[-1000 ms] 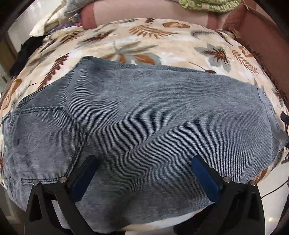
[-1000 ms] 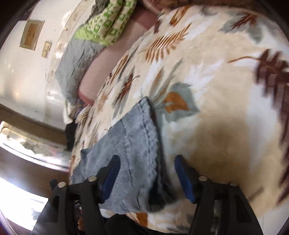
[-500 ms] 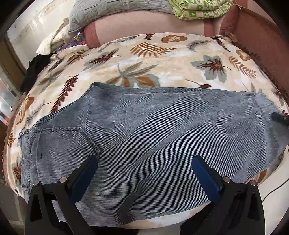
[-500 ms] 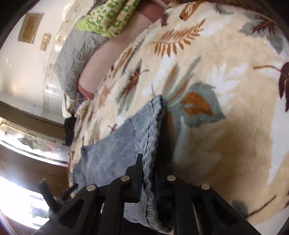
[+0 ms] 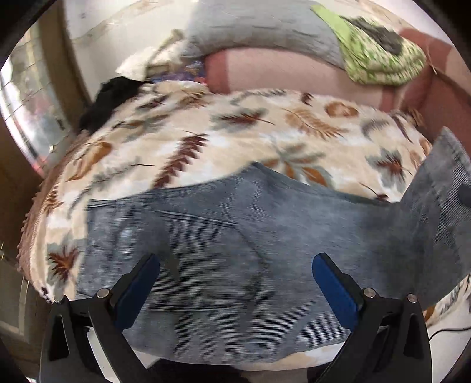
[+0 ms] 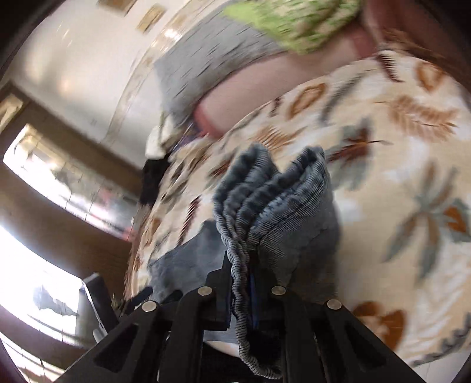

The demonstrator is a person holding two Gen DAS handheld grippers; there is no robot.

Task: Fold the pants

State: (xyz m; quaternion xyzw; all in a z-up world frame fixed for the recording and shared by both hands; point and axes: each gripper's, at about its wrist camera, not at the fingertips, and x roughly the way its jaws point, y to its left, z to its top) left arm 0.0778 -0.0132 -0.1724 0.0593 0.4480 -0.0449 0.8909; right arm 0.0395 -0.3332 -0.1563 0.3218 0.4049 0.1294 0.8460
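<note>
Blue-grey denim pants (image 5: 229, 250) lie folded lengthwise across a leaf-print blanket (image 5: 206, 138). My left gripper (image 5: 235, 282) is open, its blue pads over the pants near the waist end, touching nothing. My right gripper (image 6: 241, 282) is shut on the bunched hem end of the pants (image 6: 276, 200) and holds it lifted off the blanket. In the left wrist view the raised leg end (image 5: 441, 182) stands up at the right edge.
A grey pillow (image 5: 265, 26) and a green patterned cloth (image 5: 382, 56) lie at the back on a pink sheet (image 5: 288, 73). A black garment (image 5: 109, 100) sits at the back left. A window and wooden frame (image 6: 59, 182) are at the left.
My right gripper, shut on the hem end, has lifted it and carried it over the pants toward the left. My left gripper has pulled back and stayed open.
</note>
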